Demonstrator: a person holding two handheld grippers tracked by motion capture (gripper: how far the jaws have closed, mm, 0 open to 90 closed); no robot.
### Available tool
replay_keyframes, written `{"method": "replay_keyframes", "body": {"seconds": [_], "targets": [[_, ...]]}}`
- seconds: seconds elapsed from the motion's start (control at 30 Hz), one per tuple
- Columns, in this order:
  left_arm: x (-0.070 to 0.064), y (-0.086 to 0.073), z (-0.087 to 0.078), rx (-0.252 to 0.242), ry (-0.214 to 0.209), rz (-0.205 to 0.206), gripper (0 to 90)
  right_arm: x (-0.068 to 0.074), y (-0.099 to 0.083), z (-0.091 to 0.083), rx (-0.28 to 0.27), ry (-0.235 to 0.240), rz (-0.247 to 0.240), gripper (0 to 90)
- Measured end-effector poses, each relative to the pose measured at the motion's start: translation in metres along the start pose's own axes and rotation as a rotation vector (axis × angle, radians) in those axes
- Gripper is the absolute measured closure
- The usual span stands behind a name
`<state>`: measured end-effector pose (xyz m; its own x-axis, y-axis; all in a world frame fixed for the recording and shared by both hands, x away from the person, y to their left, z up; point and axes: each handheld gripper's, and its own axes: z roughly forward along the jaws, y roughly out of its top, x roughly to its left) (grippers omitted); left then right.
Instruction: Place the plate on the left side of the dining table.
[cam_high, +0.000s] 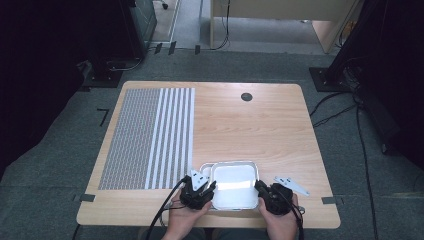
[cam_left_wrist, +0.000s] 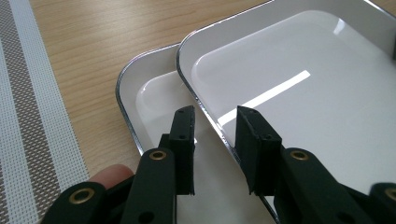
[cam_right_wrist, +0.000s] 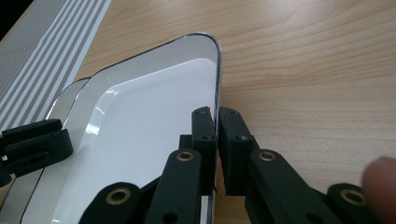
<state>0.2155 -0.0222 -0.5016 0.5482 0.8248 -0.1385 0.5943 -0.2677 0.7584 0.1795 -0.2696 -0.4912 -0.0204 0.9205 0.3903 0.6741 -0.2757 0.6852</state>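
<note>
Right gripper (cam_right_wrist: 217, 122) pinches upper tray (cam_right_wrist: 140, 140) rim.

High view looks forward and down from above the desk (cam_high: 240, 125); both gripper views sit close, sharing the stacked white trays (cam_high: 235, 185).

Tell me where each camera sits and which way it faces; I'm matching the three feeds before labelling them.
High view: above the person's side, looking forward and down on the table; forearms and both hands enter from below.
Left gripper view: rides the left hand-held gripper, looking along its parted jaws at the upper tray and lower tray; a fingertip shows.
Right gripper view: rides the right hand-held gripper, jaws pinching the upper tray's rim; a blurred fingertip shows.
Shared: both gripper views show the stacked trays and the striped mat.
</note>
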Motion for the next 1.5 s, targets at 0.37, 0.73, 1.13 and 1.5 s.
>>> {"method": "replay_keyframes", "body": {"seconds": [0.37, 0.73, 1.13, 1.5], "targets": [[0.001, 0.003, -0.004, -0.021, -0.017, -0.019, 71.8, -0.011, 0.000, -0.001, -0.014, 0.072, 0.137, 86.9], [0.003, 0.016, -0.021, -0.077, 0.013, -0.012, 73.1, -0.003, 0.008, -0.006, -0.030, 0.112, 0.165, 86.9], [0.021, 0.024, -0.035, -0.112, 0.053, -0.034, 75.3, 0.022, 0.022, 0.001, -0.039, 0.129, 0.132, 86.9], [0.045, 0.032, -0.050, -0.146, 0.084, -0.051, 77.4, 0.046, 0.029, 0.016, -0.020, 0.148, 0.123, 87.6]]}}
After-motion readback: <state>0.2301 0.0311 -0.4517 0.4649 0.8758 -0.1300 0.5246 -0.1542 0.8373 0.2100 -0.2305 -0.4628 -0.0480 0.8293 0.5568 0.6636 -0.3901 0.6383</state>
